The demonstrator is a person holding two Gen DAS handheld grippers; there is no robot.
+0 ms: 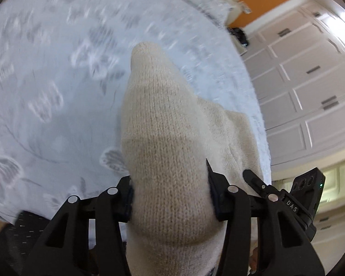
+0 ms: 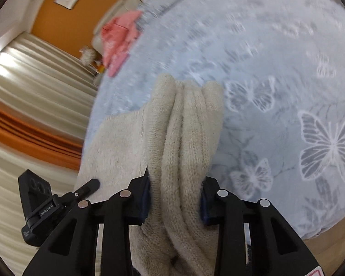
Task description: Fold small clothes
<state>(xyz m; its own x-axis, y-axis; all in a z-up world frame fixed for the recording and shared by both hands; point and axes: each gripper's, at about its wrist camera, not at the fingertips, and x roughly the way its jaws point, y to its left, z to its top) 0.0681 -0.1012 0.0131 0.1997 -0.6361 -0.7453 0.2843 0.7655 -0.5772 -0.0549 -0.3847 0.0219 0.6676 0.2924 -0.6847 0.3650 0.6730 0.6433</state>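
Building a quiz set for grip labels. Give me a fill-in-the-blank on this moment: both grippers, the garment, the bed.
1. The left gripper is clamped on a cream knitted ____.
2. The bedspread under the garment is printed with grey and white ____.
3. The right gripper holds the fabric bunched into several ____.
4. Far across the bed lies a cloth coloured ____.

Missing words: garment; butterflies; folds; pink

We lose the bedspread [image 1: 57, 80] pattern to motion blur, the cream knit [image 2: 186, 142] hides both grippers' fingertips, and its lower end runs off frame.
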